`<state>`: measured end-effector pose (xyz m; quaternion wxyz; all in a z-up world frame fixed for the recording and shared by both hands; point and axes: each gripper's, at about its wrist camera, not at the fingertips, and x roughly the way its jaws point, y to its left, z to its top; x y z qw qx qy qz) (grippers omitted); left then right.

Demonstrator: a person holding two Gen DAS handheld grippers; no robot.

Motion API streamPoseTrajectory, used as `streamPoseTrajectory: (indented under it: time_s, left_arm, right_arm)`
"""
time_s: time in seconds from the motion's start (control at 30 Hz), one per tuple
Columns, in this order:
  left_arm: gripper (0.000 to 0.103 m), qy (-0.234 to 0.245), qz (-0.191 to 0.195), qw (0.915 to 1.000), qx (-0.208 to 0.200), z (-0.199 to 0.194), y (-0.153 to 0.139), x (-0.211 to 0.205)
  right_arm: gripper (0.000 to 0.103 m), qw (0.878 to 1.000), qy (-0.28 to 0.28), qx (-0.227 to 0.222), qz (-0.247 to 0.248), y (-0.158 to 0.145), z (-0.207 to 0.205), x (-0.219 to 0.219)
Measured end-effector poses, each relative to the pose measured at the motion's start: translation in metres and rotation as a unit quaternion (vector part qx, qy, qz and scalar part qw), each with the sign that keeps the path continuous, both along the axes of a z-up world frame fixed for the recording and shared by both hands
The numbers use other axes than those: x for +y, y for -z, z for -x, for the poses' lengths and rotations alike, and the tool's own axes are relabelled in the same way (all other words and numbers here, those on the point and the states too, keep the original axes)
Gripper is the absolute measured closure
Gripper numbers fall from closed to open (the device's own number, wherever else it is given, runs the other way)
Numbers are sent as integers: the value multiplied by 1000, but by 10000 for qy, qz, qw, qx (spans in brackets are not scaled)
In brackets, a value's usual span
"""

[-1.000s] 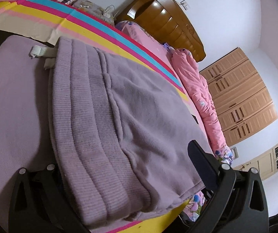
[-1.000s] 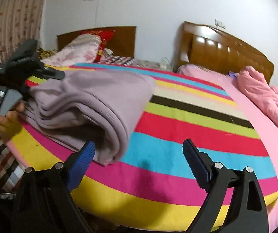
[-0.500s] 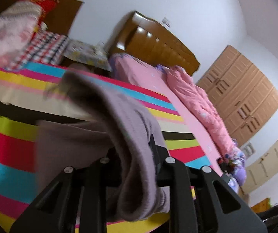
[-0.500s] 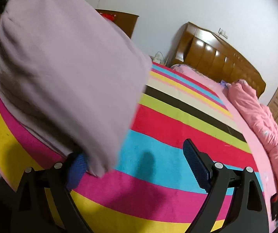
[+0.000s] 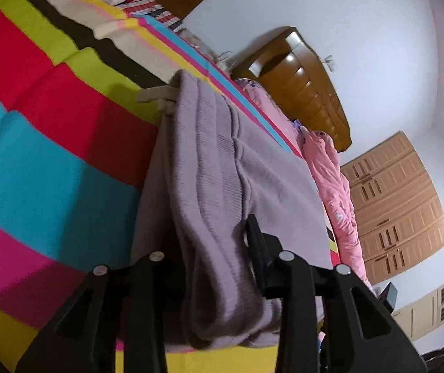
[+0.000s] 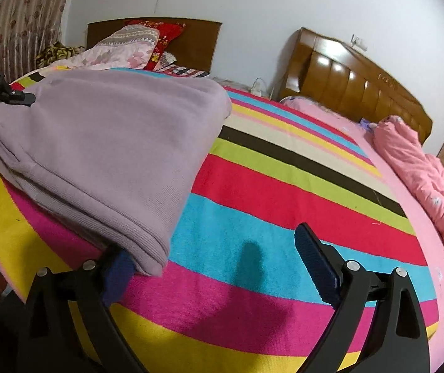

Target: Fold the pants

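Observation:
The lilac knit pants (image 5: 222, 168) lie folded in layers on the striped bedspread (image 5: 35, 168). My left gripper (image 5: 219, 248) is shut on the pants' ribbed waistband end, with the drawstring (image 5: 156, 96) showing at the far corner. In the right wrist view the folded pants (image 6: 104, 143) rest at the left. My right gripper (image 6: 219, 261) is open; its left blue pad (image 6: 118, 275) sits under the pants' near corner, and the right pad (image 6: 315, 264) hangs over the bedspread. The left gripper (image 6: 11, 98) also shows at the pants' far left edge.
The bedspread (image 6: 284, 186) covers the bed to its near edge. A pink quilt (image 6: 423, 171) lies bunched along the right side. A wooden headboard (image 6: 346, 77) and pillows (image 6: 122, 49) are at the back. A wardrobe (image 5: 399, 205) stands to the right.
My left gripper closed on the waistband end, lifted it, and has brought the pants back down onto the bedspread. My right gripper stayed open near the pants' corner.

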<state>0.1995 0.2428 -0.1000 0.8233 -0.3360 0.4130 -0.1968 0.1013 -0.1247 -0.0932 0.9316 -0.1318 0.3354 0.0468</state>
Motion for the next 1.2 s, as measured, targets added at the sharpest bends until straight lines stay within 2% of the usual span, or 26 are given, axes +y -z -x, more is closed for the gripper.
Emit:
streamPoseTrajectory:
  time_s: [0.03,0.07,0.1,0.13,0.17,0.2,0.3,0.33,0.4,0.43,0.47,0.5,0.53,0.57,0.6,0.63,0.67,0.7,0.83,0.9,0.93,1.07,1.13,1.2]
  left_arm:
    - [54,-112,-92,9999,37,3,-5,2]
    - [44,-336,-378,9987,27,5,-15,3]
    - [17,-724,-1036,9919,-94,13,-34,-1]
    - [7,-966,-1515,9833,-301,23,-49,-6]
    - [7,-1087,-1905,9739,-592,30,-63,-14]
    - [5,-1028,-2138,9678,-841,34,-75,-25]
    - [4,-450,-2538,9566,-1360,35,-95,-70]
    - [4,-233,-2835,9476,-1451,32,-95,-91]
    - [4,-24,-3360,9324,-1334,25,-82,-112]
    - [4,54,-3621,9251,-1139,20,-71,-121]
    - [4,147,-3722,9234,-921,18,-58,-124]
    - [4,205,-3735,9251,-658,17,-42,-119]
    - [4,187,-3811,9230,-493,23,-22,-107]
    - [2,155,-3877,9201,-541,28,-14,-100]
    - [1,107,-3704,9262,-693,36,-7,-91]
    - [1,75,-3256,9440,-527,34,-1,-78]
    - [1,-53,-2908,9556,-479,37,3,-63]
    - [1,-43,-2817,9588,-372,34,5,-58]
    - [1,-15,-2944,9552,-292,32,5,-60]
    - [1,-126,-3015,9533,-112,34,-5,-64]
    - [4,-226,-3080,9510,-150,38,-13,-66]
    - [3,-464,-3542,9282,-1044,47,-62,-88]
    - [3,-382,-3528,9259,-1298,40,-70,-99]
    - [3,-289,-3547,9263,-1238,26,-65,-108]
  right_arm:
    - [12,9996,-194,120,-151,-6,-1,-6]
    - [12,9985,-410,157,-321,-11,3,-9]
    - [12,9961,-677,124,-555,-17,10,-12]
    - [12,9921,-915,58,-859,-26,18,-16]
    - [12,9884,-1057,9,-1087,-33,23,-16]
    - [12,9846,-1186,-48,-1280,-40,24,-16]
    - [12,9737,-1557,-209,-1648,-59,13,-2]
    - [12,9698,-1697,-218,-1739,-62,6,7]
    - [12,9640,-2043,-31,-1702,-61,-7,28]
    - [12,9610,-2245,168,-1608,-55,-10,37]
    - [12,9566,-2461,462,-1490,-45,-12,47]
    - [11,9511,-2655,914,-1289,-25,-13,56]
    - [10,9525,-2714,893,-1053,-15,-8,60]
    - [10,9537,-2802,713,-827,-10,-1,62]
    - [10,9543,-2840,632,-683,-6,4,63]
    - [10,9545,-2836,618,-681,-6,4,64]
    - [9,9540,-2824,643,-777,-8,3,62]
    - [8,9519,-2840,700,-908,-9,-1,60]
    - [6,9484,-2970,727,-846,-12,-2,61]
    - [6,9501,-2911,739,-845,-16,1,64]
    - [7,9504,-2873,722,-947,-20,0,62]
    - [7,9355,-3027,591,-1726,-48,-3,56]
    - [7,9316,-3104,590,-1794,-49,-9,65]
    - [7,9317,-3115,692,-1737,-43,-14,77]
